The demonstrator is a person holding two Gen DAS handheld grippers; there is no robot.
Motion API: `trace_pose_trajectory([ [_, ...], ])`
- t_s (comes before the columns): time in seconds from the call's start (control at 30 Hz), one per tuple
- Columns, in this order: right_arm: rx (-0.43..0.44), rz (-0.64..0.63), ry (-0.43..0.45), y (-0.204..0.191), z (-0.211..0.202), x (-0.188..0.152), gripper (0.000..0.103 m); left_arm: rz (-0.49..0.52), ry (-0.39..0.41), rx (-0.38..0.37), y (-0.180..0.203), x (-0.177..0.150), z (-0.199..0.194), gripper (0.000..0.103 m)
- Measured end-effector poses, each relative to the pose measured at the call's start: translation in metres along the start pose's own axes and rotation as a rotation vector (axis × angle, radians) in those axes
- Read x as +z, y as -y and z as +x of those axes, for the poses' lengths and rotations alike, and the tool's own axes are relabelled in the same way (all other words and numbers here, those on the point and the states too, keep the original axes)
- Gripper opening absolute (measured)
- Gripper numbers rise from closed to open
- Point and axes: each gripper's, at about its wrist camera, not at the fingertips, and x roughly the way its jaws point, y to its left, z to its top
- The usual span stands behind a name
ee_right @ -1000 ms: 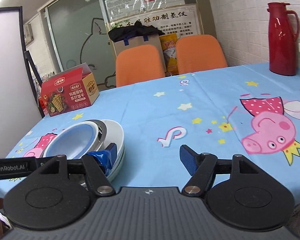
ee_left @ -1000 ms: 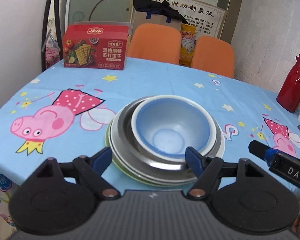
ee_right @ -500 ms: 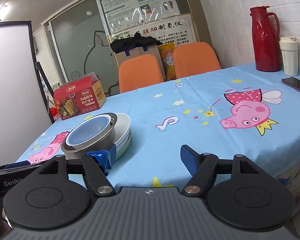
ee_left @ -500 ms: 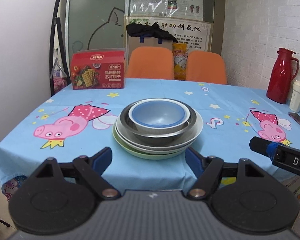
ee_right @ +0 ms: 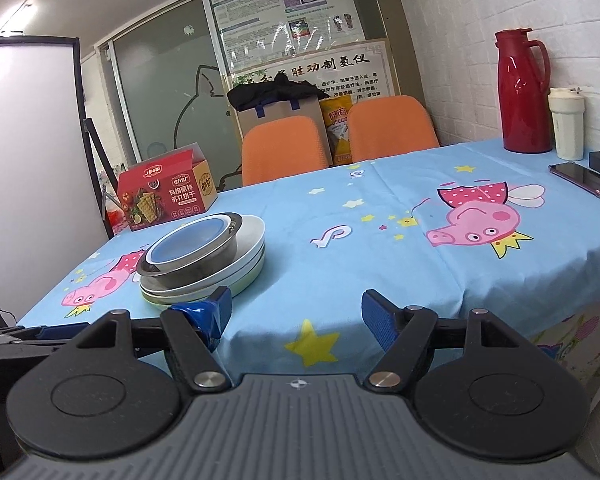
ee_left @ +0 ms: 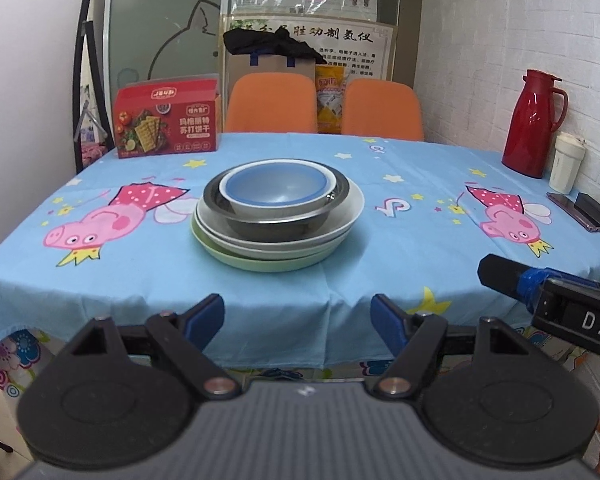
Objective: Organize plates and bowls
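One stack stands mid-table: a blue-lined white bowl (ee_left: 276, 189) inside a steel bowl (ee_left: 272, 224), on a white plate (ee_left: 340, 216), on a pale green plate (ee_left: 268, 264). The stack also shows in the right wrist view (ee_right: 204, 256). My left gripper (ee_left: 298, 320) is open and empty, held off the table's near edge, in front of the stack. My right gripper (ee_right: 296, 312) is open and empty, off the near edge, to the right of the stack. Its body shows in the left wrist view (ee_left: 556, 300).
A red cracker box (ee_left: 166, 124) stands at the far left. A red thermos (ee_left: 534, 124), a white cup (ee_left: 566, 164) and a phone (ee_left: 572, 212) sit along the right side by the brick wall. Two orange chairs (ee_left: 272, 102) stand behind the blue tablecloth (ee_left: 400, 240).
Both grippers have drawn back and down from the stack, past the table's near edge. The stack looks smaller and has not moved. Both stay open.
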Motion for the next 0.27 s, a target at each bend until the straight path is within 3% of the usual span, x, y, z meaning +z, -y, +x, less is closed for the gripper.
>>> trace_pose_trajectory([
  [0.27, 0.006, 0.006, -0.013, -0.0004, 0.0000, -0.0066, 0.058, 0.004, 0.007, 0.016, -0.0012, -0.0016, -0.0008, 0.074],
])
